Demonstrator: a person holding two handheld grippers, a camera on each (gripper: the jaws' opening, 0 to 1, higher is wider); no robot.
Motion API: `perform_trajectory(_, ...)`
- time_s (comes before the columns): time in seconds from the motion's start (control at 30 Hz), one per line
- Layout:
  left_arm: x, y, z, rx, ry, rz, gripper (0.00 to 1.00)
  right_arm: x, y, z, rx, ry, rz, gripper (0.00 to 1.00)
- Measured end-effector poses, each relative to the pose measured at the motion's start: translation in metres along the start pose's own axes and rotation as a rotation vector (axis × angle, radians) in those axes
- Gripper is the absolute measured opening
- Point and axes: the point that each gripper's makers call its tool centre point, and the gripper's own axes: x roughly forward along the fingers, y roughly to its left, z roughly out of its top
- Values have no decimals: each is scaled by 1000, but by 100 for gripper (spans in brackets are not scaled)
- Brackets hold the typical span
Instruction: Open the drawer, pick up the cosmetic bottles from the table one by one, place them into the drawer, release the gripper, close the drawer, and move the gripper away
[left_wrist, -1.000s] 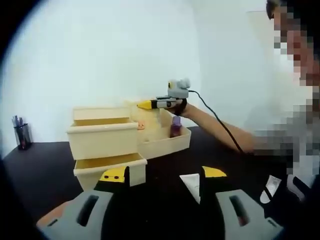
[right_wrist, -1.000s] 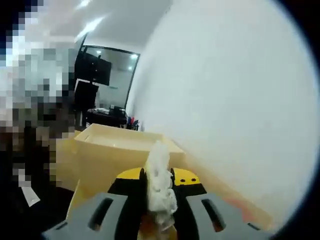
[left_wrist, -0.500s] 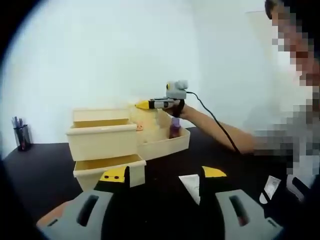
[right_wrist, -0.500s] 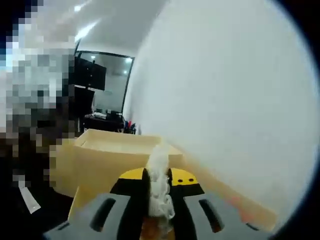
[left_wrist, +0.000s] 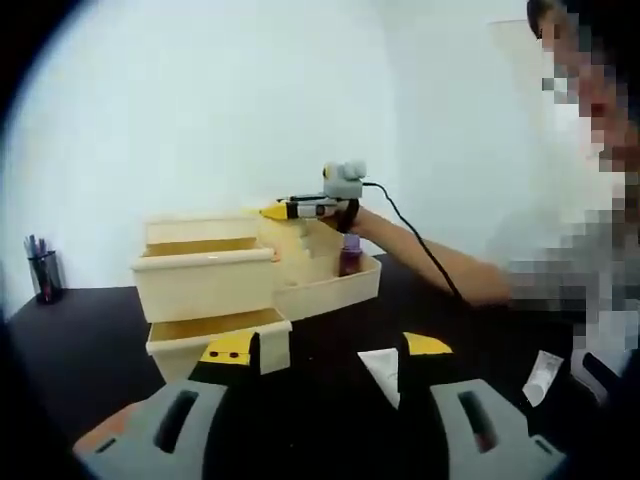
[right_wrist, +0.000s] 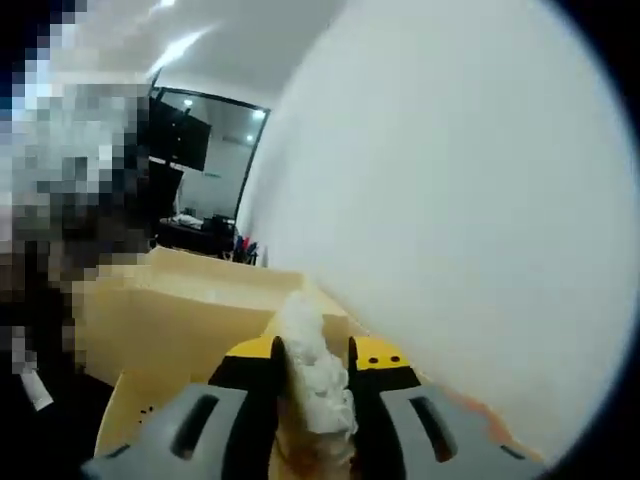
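R gripper (right_wrist: 312, 375): jaws pinching a white, crinkly-surfaced cosmetic bottle (right_wrist: 312, 375); long axis runs fwd along the jaws, far end past the yellow tips.
R gripper pose: in left gripper view held level above the cream plastic drawer unit (left_wrist: 205, 270), over its pulled-out cream drawer (left_wrist: 330, 285); person's forearm (left_wrist: 430, 262) stretched toward it.
In drawer: purple bottle (left_wrist: 349, 254), upright.
L gripper (left_wrist: 328, 352): jaws spread, nothing between, low over black table (left_wrist: 80, 340).
Nr L gripper: white tube (left_wrist: 381, 368) lying on table.

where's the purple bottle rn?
In the left gripper view the purple bottle stands upright in the pulled-out cream drawer, right of the cream drawer unit, just below the right hand-held gripper.
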Motion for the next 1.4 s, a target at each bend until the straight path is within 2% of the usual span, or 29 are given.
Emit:
perform_trajectory(0.1,-1,1,-1,-1,0,3,51,-4,-11,8,10,-27,-40,28)
perform_trajectory(0.17,-2,1,-1,0,1,6,51,-10,-20,26,45,-104,-100,25)
perform_trajectory(0.23,-2,1,-1,3,1,8,51,-21,-11,38,69,-156,-96,25)
perform_trajectory(0.27,-3,2,-1,3,0,10,51,-24,-11,42,71,-162,-92,25)
perform_trajectory(0.33,-3,3,1,4,-3,13,51,-31,2,50,39,-160,-78,25)
perform_trajectory(0.4,-4,4,2,6,-8,20,51,-34,12,65,29,-189,-55,25)
perform_trajectory(0.53,-6,5,6,2,-20,24,51,-50,37,98,74,-276,-9,26)
perform_trajectory(0.67,-10,11,13,21,-36,49,51,-54,63,107,82,-265,58,29)
perform_trajectory(0.8,-19,18,24,6,-81,67,51,-59,83,105,65,-232,77,30)
perform_trajectory(0.97,-28,25,34,-17,-124,85,51,-65,96,95,42,-165,71,33)
perform_trajectory(1.23,-31,34,35,-41,-135,110,51,-89,113,104,54,-150,64,33)
perform_trajectory(1.4,-35,43,34,-63,-141,131,51,-100,130,107,48,-143,66,34)
